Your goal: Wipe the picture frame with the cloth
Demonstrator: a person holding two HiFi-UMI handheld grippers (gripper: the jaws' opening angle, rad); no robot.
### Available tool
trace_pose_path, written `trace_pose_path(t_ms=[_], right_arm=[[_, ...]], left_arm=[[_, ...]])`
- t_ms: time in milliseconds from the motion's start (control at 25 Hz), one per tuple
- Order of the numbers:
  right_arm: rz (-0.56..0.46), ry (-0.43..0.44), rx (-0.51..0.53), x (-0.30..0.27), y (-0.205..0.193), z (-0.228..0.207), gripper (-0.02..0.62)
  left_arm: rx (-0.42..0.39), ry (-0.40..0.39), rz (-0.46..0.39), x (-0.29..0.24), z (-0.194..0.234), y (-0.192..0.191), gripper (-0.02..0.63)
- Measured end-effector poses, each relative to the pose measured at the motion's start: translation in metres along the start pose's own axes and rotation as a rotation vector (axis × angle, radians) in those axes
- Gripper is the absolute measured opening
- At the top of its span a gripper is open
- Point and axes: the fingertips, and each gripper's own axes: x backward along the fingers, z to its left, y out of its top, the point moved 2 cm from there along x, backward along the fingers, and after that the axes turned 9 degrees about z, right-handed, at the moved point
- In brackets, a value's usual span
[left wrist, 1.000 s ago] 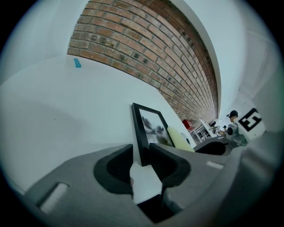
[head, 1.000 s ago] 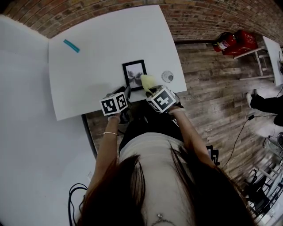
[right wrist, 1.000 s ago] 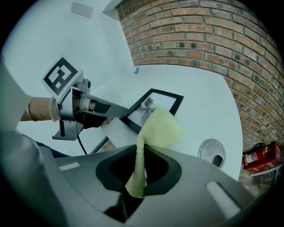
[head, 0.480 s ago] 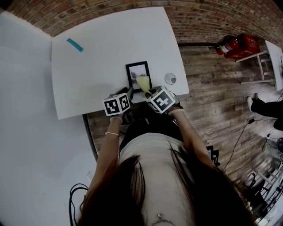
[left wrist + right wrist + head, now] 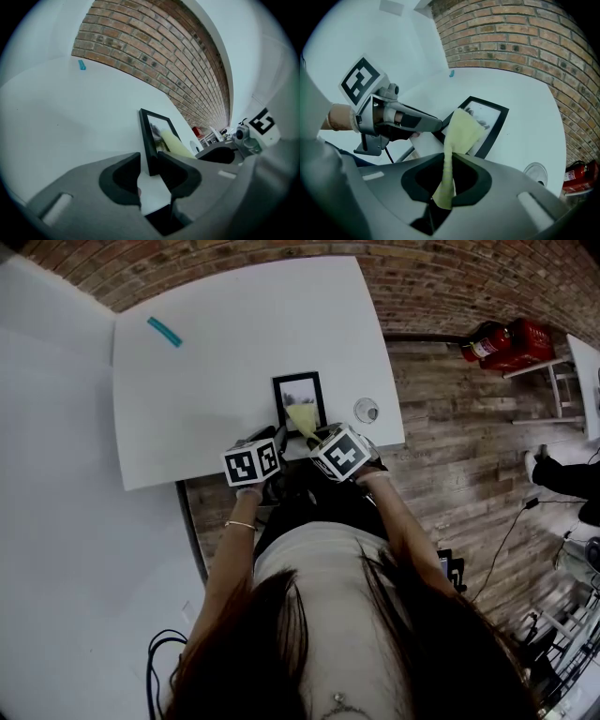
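A black picture frame (image 5: 299, 395) lies flat near the front edge of the white table (image 5: 216, 381). My left gripper (image 5: 272, 440) is shut on the frame's near left corner; in the left gripper view the frame's edge (image 5: 146, 140) sits pinched between the jaws of that gripper (image 5: 149, 169). My right gripper (image 5: 315, 437) is shut on a pale yellow cloth (image 5: 302, 418). The cloth (image 5: 462, 130) hangs out of my right gripper (image 5: 446, 180) and rests on the lower part of the frame (image 5: 490, 117). The cloth (image 5: 176, 143) covers part of the picture.
A small round metal thing (image 5: 365, 410) sits on the table just right of the frame. A teal strip (image 5: 163, 332) lies at the far left. A brick wall runs behind the table. Red fire extinguishers (image 5: 502, 340) stand on the wooden floor to the right.
The cloth has slid left, from the frame's right edge onto the lower middle of the picture. The left gripper stays on the frame's corner.
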Motion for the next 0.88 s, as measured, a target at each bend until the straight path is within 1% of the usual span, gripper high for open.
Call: trace_pose_path(t_ms=[240, 680, 880], right_arm=[[0.012, 0.012, 0.005, -0.003, 0.001, 0.002, 0.04], [0.009, 0.03, 0.034, -0.005, 0.01, 0.009, 0.04], [0.013, 0.039, 0.039, -0.007, 0.01, 0.01, 0.04]], left_arm=[[0.002, -0.001, 0.0, 0.001, 0.0, -0.001, 0.117], [0.017, -0.024, 0.007, 0.001, 0.0, 0.0, 0.115], [0.017, -0.043, -0.005, 0.002, -0.002, 0.001, 0.117]])
